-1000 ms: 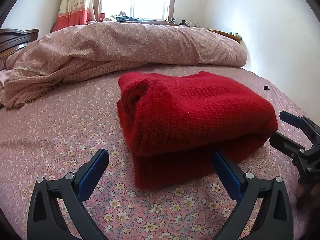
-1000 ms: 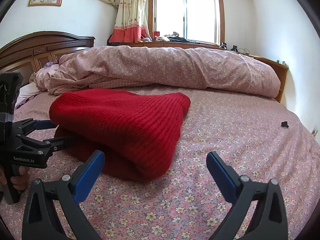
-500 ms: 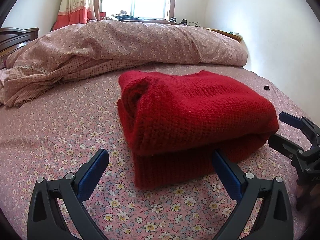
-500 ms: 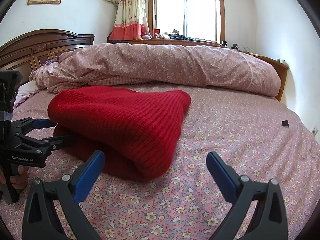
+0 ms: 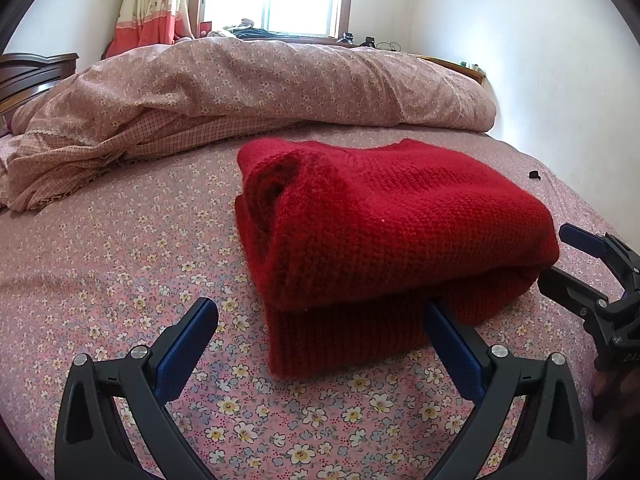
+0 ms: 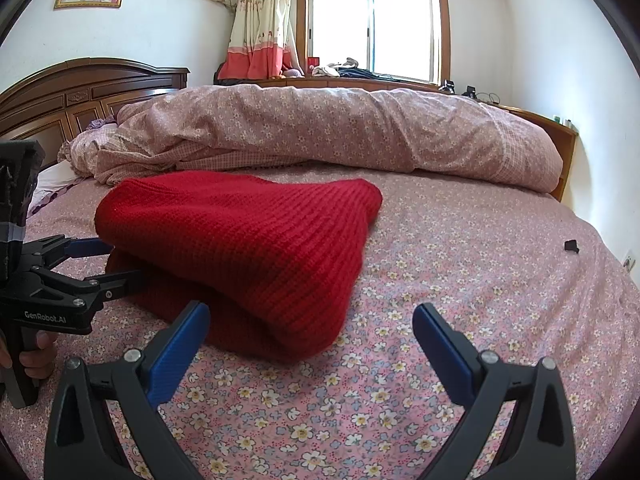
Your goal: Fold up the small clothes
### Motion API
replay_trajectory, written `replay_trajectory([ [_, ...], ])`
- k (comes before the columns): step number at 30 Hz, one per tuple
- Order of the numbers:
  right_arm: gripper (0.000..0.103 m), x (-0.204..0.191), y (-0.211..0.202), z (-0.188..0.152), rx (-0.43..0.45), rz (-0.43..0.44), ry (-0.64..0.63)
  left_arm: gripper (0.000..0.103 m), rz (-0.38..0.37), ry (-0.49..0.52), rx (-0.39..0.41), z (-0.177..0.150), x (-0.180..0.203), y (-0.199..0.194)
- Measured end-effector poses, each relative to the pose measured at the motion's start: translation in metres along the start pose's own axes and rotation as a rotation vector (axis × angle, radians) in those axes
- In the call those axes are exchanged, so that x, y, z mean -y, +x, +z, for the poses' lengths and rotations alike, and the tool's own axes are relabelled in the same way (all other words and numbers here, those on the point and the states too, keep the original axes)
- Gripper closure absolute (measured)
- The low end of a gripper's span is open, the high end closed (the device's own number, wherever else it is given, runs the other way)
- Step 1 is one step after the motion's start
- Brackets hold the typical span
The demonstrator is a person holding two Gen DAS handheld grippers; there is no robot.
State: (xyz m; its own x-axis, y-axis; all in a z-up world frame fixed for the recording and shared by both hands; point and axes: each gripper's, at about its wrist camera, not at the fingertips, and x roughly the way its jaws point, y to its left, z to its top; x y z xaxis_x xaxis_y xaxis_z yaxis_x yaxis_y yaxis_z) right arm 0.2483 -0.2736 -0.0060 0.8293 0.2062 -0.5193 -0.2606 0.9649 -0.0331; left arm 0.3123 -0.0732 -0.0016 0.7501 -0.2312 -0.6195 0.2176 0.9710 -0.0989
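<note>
Red sweater [image 5: 392, 232]: lying folded on the bed [image 5: 120, 248], at 12 o'clock of both cameras.
Left hand-held gripper [image 5: 320, 344]: gaping wide, holding nothing, right finger touching the sweater's front edge.
Right hand-held gripper [image 6: 312, 340]: gaping wide, holding nothing.
Quilt [image 6: 320, 128]: lying bunched behind the sweater.
</note>
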Motion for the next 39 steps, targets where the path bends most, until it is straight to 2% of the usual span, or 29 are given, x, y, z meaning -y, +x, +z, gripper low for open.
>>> replay_trajectory([
  [39,0.0,-0.0054,0.0026,-0.0026,-0.012,0.001,-0.021,0.004,-0.005,-0.011,-0.014,0.0,-0.0044,0.0039],
])
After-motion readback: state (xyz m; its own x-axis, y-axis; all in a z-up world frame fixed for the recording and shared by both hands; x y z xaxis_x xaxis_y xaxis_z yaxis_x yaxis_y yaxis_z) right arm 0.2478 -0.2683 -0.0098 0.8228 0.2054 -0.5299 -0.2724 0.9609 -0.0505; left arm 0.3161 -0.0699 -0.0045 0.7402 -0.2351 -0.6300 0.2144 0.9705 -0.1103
